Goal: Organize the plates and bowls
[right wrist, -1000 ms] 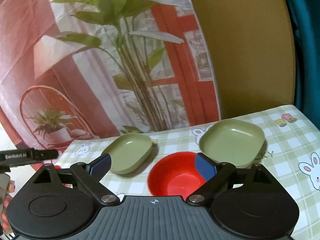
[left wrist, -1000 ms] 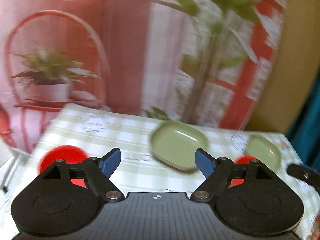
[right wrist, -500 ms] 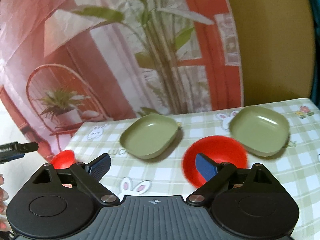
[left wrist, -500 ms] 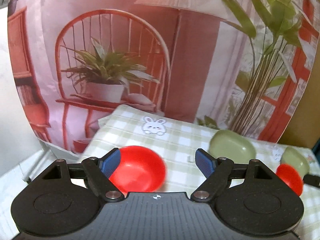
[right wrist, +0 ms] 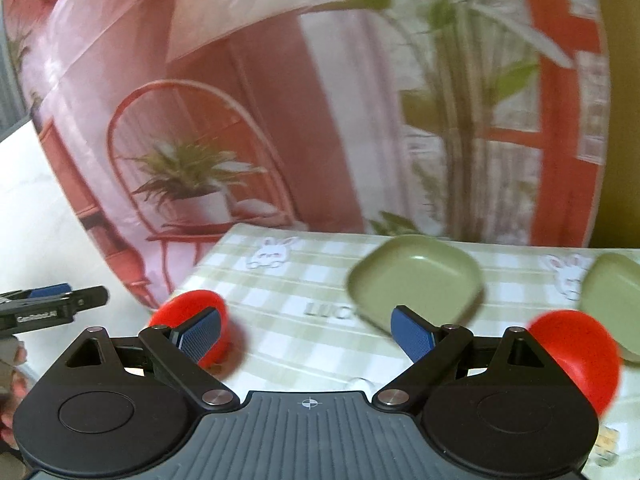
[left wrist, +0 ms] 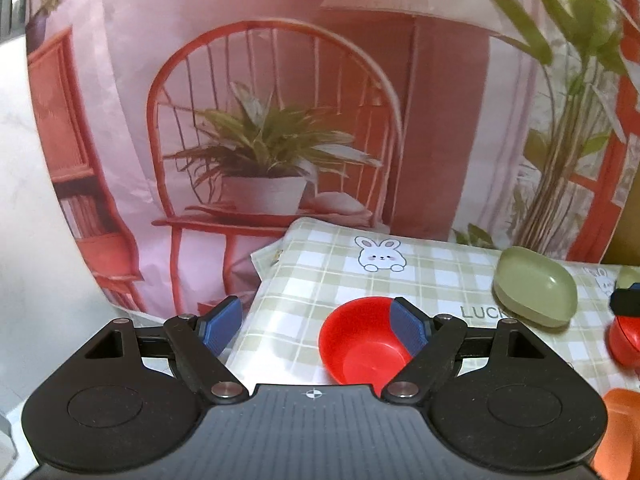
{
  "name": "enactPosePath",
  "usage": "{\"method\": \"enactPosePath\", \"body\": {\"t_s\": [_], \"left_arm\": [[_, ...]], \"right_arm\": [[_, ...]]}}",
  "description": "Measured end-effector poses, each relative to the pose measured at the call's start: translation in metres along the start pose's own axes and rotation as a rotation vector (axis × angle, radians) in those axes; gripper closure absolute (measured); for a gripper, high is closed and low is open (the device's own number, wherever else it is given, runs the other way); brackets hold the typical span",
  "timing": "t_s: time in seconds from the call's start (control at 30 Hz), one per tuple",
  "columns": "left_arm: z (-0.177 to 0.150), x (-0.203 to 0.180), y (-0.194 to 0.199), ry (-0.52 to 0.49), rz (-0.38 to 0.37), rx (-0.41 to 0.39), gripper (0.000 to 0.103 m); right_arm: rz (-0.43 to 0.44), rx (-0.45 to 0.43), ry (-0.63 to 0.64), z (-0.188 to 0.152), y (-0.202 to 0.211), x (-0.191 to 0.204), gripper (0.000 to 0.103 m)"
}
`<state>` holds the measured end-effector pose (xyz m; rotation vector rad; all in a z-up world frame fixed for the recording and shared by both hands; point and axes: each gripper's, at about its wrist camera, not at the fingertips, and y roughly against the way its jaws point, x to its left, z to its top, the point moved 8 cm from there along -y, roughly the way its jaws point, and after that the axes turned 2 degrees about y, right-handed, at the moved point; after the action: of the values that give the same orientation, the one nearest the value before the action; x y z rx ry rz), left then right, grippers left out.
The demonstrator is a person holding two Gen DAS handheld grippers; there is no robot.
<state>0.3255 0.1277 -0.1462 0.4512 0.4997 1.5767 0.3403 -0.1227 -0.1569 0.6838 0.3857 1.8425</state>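
A red bowl (left wrist: 362, 346) sits on the checked tablecloth near the table's left corner. My left gripper (left wrist: 316, 324) is open above it, the right fingertip (left wrist: 408, 328) over the bowl's rim. A green plate (left wrist: 534, 292) lies to its right. In the right wrist view my right gripper (right wrist: 306, 334) is open and empty above the cloth. The same red bowl (right wrist: 192, 310) lies behind its left finger. The green plate (right wrist: 416, 280) is ahead, a second red bowl (right wrist: 576, 356) at the right and a second green plate (right wrist: 612, 300) at the far right.
The table's left edge (left wrist: 256, 300) drops off beside the left gripper. A printed backdrop (left wrist: 280, 120) hangs behind the table. The left gripper's tip (right wrist: 48, 304) shows at the left of the right wrist view. An orange object (left wrist: 620, 436) sits at the lower right.
Both grippers have swung left. The left one now hangs over the left red bowl. The right one has left the second red bowl and now faces the middle of the cloth.
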Motion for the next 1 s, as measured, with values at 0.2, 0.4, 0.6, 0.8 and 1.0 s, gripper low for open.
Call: {"method": "enactPosePath", "body": {"t_s": [0.2, 0.4, 0.6, 0.8, 1.0], "left_arm": [[-0.007, 0.018, -0.024, 0.067, 0.019, 0.022, 0.021], [-0.012, 0.024, -0.044, 0.065, 0.028, 0.042, 0.021], [-0.015, 0.023, -0.058, 0.086, 0.003, 0.052, 0.023], [-0.025, 0.023, -0.076, 0.126, -0.008, 0.083, 0.023], [-0.043, 0.025, -0.092, 0.183, -0.025, 0.130, 0.033]], "right_arm": [[0.003, 0.013, 0.028, 0.003, -0.034, 0.021, 0.013], [0.011, 0.050, 0.063, -0.001, -0.068, 0.037, 0.015], [0.021, 0.075, 0.114, -0.004, -0.095, 0.051, 0.024], [0.031, 0.114, 0.143, -0.007, -0.121, 0.062, 0.040], [0.052, 0.175, 0.162, -0.022, -0.144, 0.075, 0.053]]}}
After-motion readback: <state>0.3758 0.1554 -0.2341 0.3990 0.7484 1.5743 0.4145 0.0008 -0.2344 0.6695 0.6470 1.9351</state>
